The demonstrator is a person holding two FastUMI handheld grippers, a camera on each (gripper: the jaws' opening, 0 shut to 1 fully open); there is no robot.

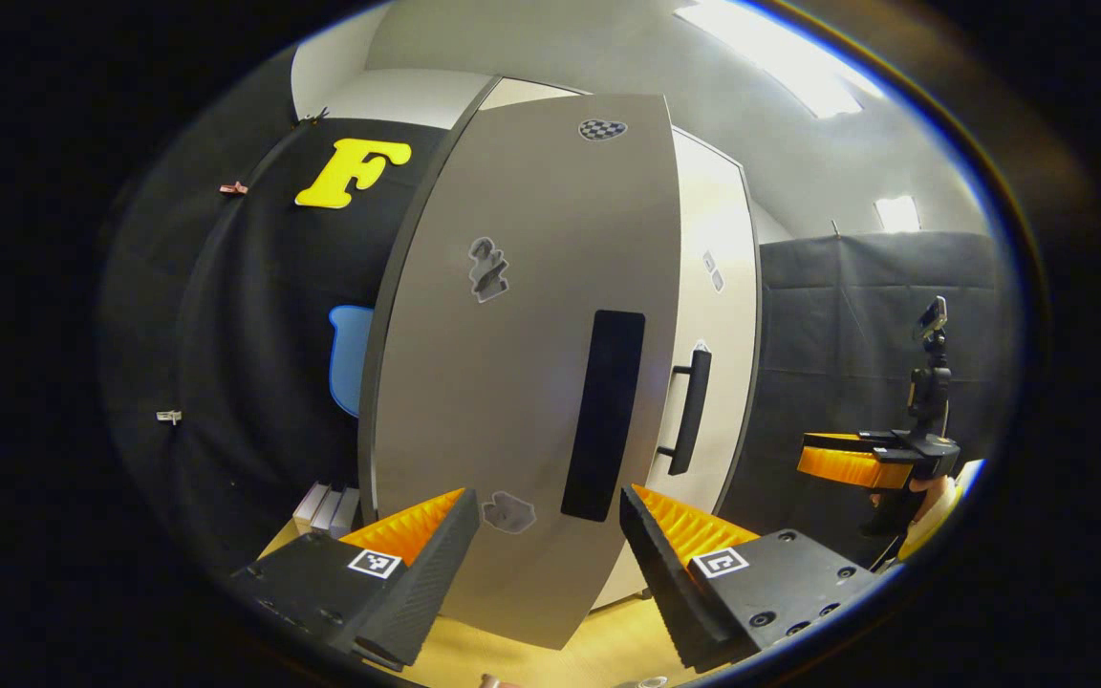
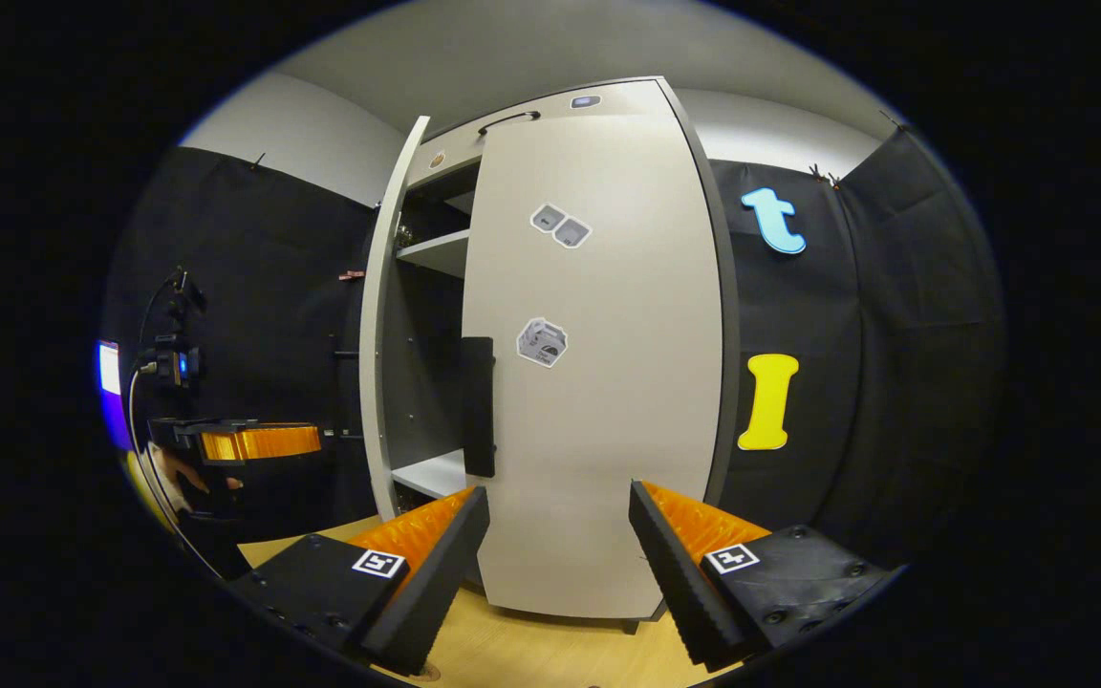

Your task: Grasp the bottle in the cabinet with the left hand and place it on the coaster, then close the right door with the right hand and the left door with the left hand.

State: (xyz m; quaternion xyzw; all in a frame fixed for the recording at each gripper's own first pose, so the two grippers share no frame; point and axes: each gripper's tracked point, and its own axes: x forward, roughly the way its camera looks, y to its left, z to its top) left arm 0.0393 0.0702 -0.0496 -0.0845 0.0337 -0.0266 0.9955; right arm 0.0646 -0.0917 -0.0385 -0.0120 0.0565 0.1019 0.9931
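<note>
My left claw (image 1: 546,535), jaws apart and empty, faces the left door (image 1: 531,363) to push it; right claw (image 2: 555,540) likewise apart.

Pale grey-white left door (image 1: 531,382) with a black vertical handle (image 1: 604,415), grey stickers (image 1: 489,269) and a black-and-white chequered sticker (image 1: 602,128) near the top. Off-white right door (image 2: 598,382), black handle (image 2: 478,406) at its left edge, grey-and-white stickers (image 2: 542,342) on its face. Dark edging on both doors. White shelves (image 2: 436,252) against a dark cabinet interior. Light yellow wood tabletop (image 2: 550,650) beneath. Black cloth wall (image 1: 856,334) behind. Small black-and-white square markers (image 1: 375,563) on the gripper bodies. White ceiling (image 1: 608,48).
</note>
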